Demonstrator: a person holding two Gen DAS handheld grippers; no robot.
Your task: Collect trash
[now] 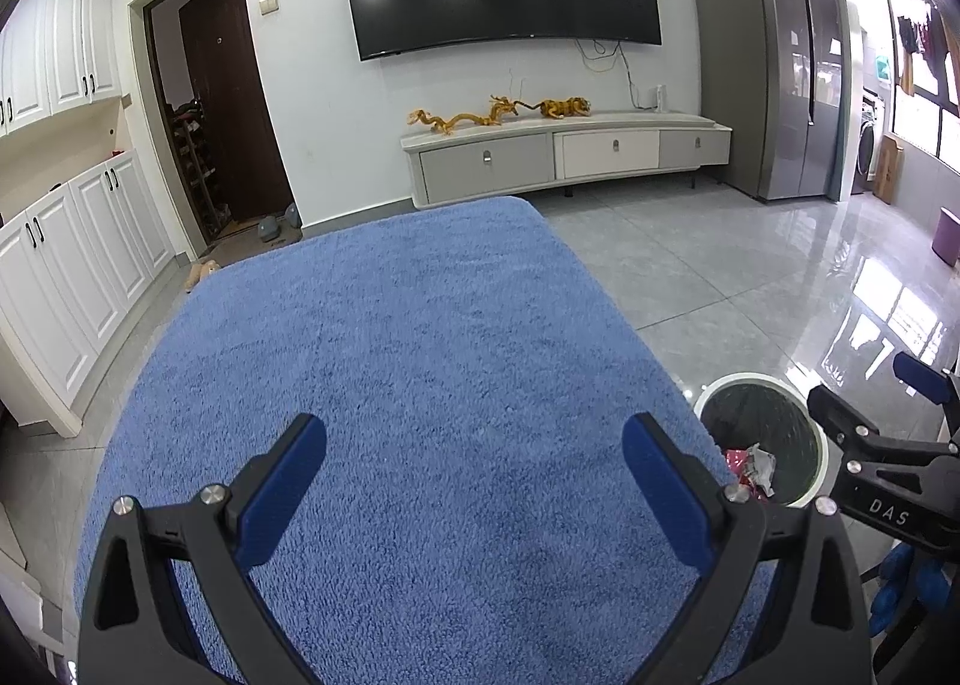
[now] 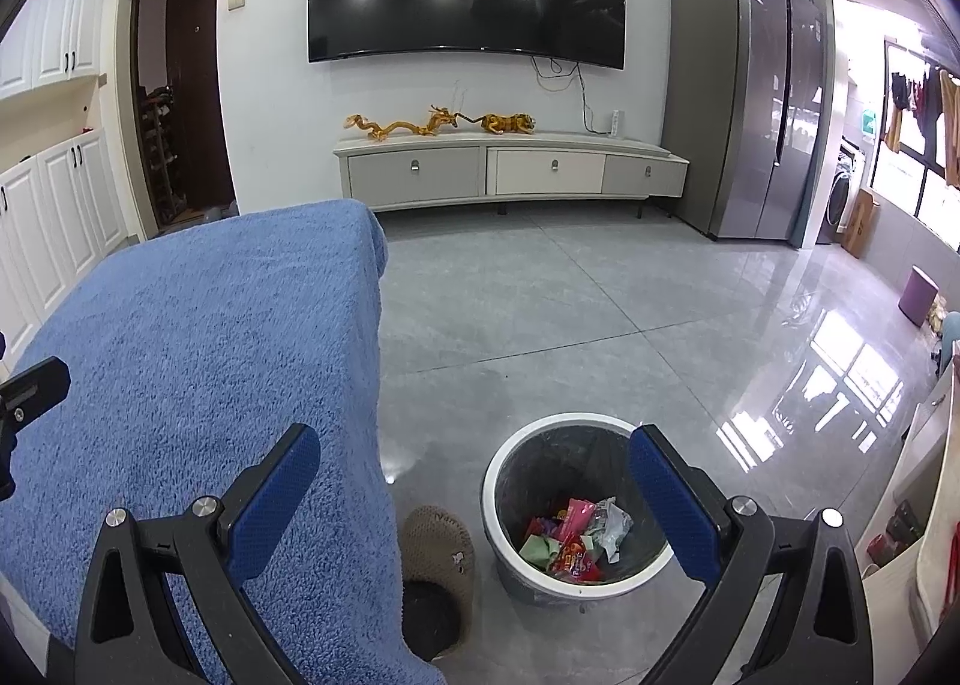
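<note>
A round bin with a white rim (image 2: 498,469) stands on the floor to the right of a table covered by a blue towel (image 2: 210,337). Several crumpled wrappers (image 2: 576,541), red, green and silver, lie in it. My right gripper (image 2: 474,499) is open and empty, held above the gap between table edge and bin. My left gripper (image 1: 474,481) is open and empty over the blue towel (image 1: 390,361). The bin rim (image 1: 822,457) and some wrappers (image 1: 750,466) also show at right in the left wrist view, with the right gripper's body (image 1: 888,481) beside them.
A tan slipper (image 2: 438,559) lies on the grey tiled floor between table and bin. A TV console (image 2: 510,169) stands at the far wall, a fridge (image 2: 756,103) to its right. White cabinets (image 1: 66,253) line the left side. A purple stool (image 2: 918,295) stands far right.
</note>
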